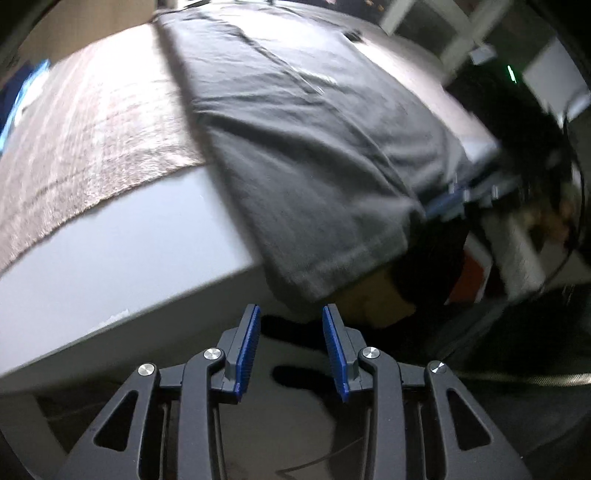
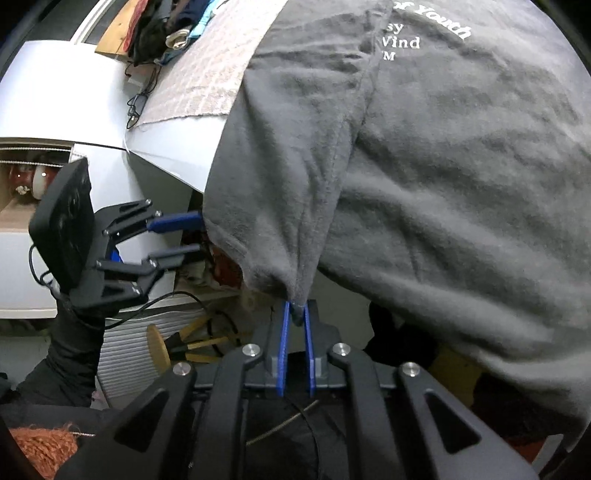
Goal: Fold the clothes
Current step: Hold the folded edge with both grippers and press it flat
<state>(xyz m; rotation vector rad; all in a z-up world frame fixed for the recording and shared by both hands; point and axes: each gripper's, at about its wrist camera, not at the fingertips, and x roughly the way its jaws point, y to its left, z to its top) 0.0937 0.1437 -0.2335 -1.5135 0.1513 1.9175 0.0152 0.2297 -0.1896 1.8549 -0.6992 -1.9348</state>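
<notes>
A grey T-shirt (image 1: 295, 110) with white lettering lies along the white table (image 1: 129, 240), its near end hanging over the front edge. In the left wrist view my left gripper (image 1: 291, 315) stands open just below the hanging hem, with nothing between its blue pads (image 1: 249, 343). The right gripper (image 1: 452, 201) shows blurred at the shirt's right corner. In the right wrist view my right gripper (image 2: 295, 312) is shut on a bunched corner of the shirt (image 2: 443, 166). The left gripper (image 2: 199, 233), held by a black-sleeved hand, is open beside the shirt's left hem.
A textured beige mat (image 1: 92, 129) covers the tabletop under the shirt. A pile of clothes (image 2: 166, 26) and a black cable (image 2: 138, 99) lie at the table's far end. Below the table are a white shelf (image 2: 37, 110), yellow-handled tools (image 2: 192, 343) and clutter.
</notes>
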